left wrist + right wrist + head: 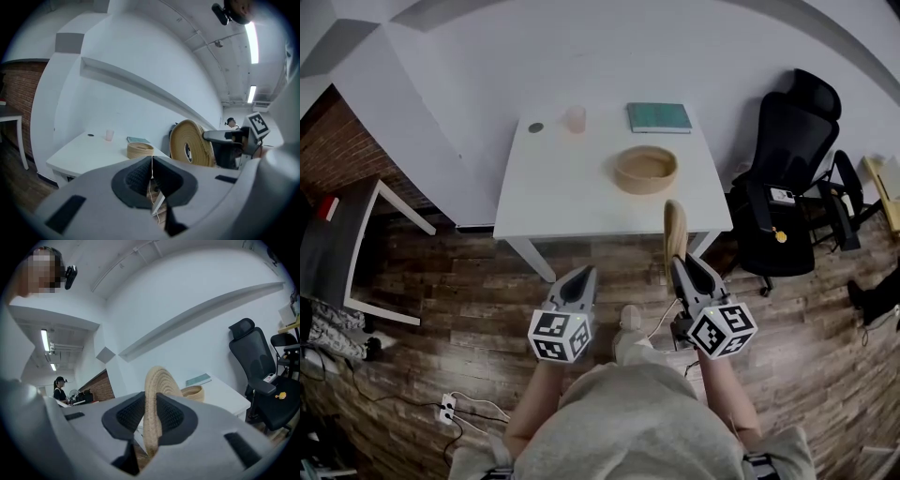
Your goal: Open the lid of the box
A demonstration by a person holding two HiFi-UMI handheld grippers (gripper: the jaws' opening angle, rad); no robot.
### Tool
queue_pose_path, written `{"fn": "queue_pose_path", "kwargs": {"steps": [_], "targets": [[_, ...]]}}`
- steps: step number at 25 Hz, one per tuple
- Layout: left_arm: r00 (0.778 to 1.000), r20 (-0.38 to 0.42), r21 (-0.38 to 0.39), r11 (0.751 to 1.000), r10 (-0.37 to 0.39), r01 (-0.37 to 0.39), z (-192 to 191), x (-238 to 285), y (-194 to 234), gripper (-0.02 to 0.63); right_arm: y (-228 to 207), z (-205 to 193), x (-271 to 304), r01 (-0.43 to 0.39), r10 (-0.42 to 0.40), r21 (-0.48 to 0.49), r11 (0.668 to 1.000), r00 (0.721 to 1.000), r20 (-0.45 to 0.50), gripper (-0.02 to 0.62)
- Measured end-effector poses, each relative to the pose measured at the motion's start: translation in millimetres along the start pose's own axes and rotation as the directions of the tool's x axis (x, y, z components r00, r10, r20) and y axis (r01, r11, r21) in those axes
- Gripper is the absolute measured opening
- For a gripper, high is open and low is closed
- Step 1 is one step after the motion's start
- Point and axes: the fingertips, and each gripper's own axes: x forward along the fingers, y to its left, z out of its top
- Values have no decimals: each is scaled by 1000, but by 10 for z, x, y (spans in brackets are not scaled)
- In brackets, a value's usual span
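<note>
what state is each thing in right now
woven box: open, lid off, upright on the table
woven lid: off the box, held on edge
right tongs: shut on the woven lid
left tongs: shut, empty
cup: upright
book: closed, lying flat
office chair: upright, unoccupied

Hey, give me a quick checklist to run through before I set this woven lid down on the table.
1. Lid off the box: ok, box stands open.
2. Right gripper grip: ok, pads clamp the lid, which stands on edge.
3. Left gripper free: ok, shut on nothing.
4. Bare table near the box: ok, open space to its left and front.
5. Cup and book out of the way: ok, both at the far edge.
</note>
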Motion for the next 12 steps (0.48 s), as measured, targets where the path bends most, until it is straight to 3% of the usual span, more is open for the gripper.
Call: {"fn": "queue_pose_path", "kwargs": {"steps": [12], "targets": [[1000, 28, -1, 1000, 2, -2, -87, -495, -156, 8, 320, -120, -377, -27, 27, -9, 1000, 1000, 13, 80]]}}
